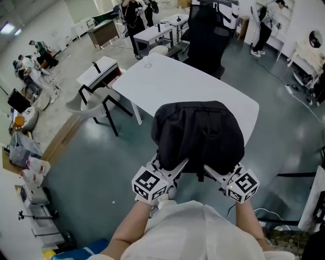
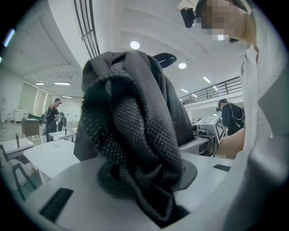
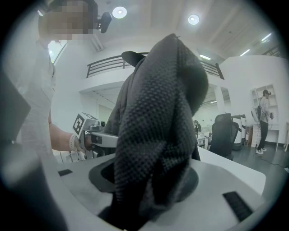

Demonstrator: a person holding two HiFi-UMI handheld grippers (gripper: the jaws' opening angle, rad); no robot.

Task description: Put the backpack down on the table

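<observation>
A black backpack [image 1: 198,134] hangs in front of me, over the near edge of the white table [image 1: 172,84]. My left gripper [image 1: 175,167] is shut on a padded mesh strap [image 2: 135,135] at the bag's lower left. My right gripper [image 1: 216,173] is shut on the other mesh strap [image 3: 153,131] at the lower right. In both gripper views the dark mesh fabric fills the gap between the jaws and rises above them. The backpack's underside is hidden, so I cannot tell whether it touches the tabletop.
A black office chair [image 1: 205,35] stands at the table's far side. A white chair with black legs [image 1: 99,101] sits left of the table, beside a small white desk [image 1: 99,68]. People stand at the back [image 1: 133,15] and back right [image 1: 265,23]. Grey floor surrounds the table.
</observation>
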